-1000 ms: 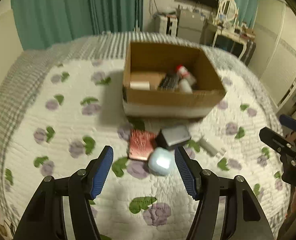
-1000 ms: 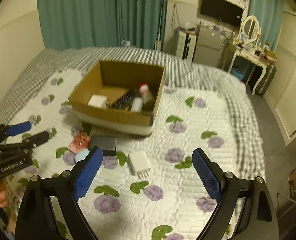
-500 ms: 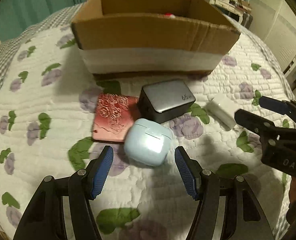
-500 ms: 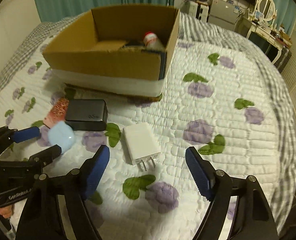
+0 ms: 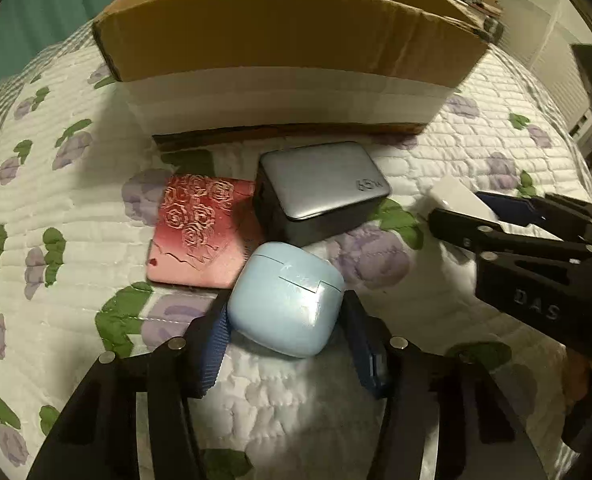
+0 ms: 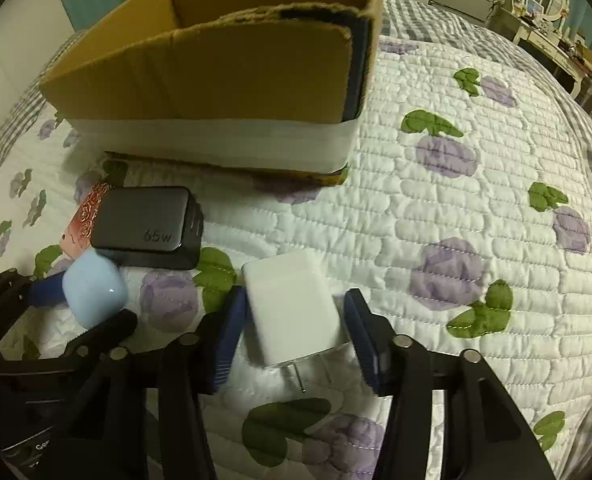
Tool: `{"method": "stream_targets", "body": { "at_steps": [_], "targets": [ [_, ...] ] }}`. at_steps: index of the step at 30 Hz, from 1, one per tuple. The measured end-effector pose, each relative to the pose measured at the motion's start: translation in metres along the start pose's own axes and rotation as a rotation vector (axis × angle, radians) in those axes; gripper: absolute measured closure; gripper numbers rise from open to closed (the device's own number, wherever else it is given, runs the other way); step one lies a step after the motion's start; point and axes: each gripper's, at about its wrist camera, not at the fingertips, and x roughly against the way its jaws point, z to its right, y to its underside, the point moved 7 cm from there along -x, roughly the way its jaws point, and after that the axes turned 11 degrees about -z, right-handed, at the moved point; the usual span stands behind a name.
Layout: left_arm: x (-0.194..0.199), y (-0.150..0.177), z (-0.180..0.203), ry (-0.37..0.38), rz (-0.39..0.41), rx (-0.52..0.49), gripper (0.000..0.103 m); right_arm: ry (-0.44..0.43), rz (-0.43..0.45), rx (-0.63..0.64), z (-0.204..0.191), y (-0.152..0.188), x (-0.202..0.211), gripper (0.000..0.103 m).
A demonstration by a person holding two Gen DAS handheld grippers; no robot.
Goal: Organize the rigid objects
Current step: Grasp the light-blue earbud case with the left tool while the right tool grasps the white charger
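Observation:
A pale blue earbud case (image 5: pixel 286 304) lies on the quilt between the pads of my left gripper (image 5: pixel 286 332). Its jaws are closing and both pads touch the case's sides. In the right wrist view a white plug charger (image 6: pixel 292 304) lies prongs toward me inside my right gripper (image 6: pixel 292 328). Those jaws are closing too: the left pad is at the charger, the right pad stands a sliver off. A dark grey 65W charger (image 5: pixel 320 184) and a pink rose-embossed card case (image 5: pixel 196 232) lie just beyond the blue case.
An open cardboard box (image 5: pixel 288 32) with a white band around its base stands right behind the objects. Its inside is hidden from here. The floral quilt (image 6: pixel 456 200) stretches away to the right. Furniture stands far off at the back right.
Both grippers have dropped toward the quilt and moved in. The blue case is now between the left pads and the white charger between the right pads. Both pairs of jaws have narrowed.

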Motion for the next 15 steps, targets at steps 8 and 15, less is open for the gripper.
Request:
{"method": "stream_targets", "body": {
  "at_steps": [8,15],
  "targets": [
    [0.023,0.016,0.009,0.018,0.033,-0.026,0.049,0.034,0.030,0.016,-0.007,0.014,0.020,0.061],
    [0.051,0.017,0.003,0.014,0.060,-0.013,0.049,0.065,0.085,0.012,-0.016,0.022,0.065,0.062]
  ]
}}
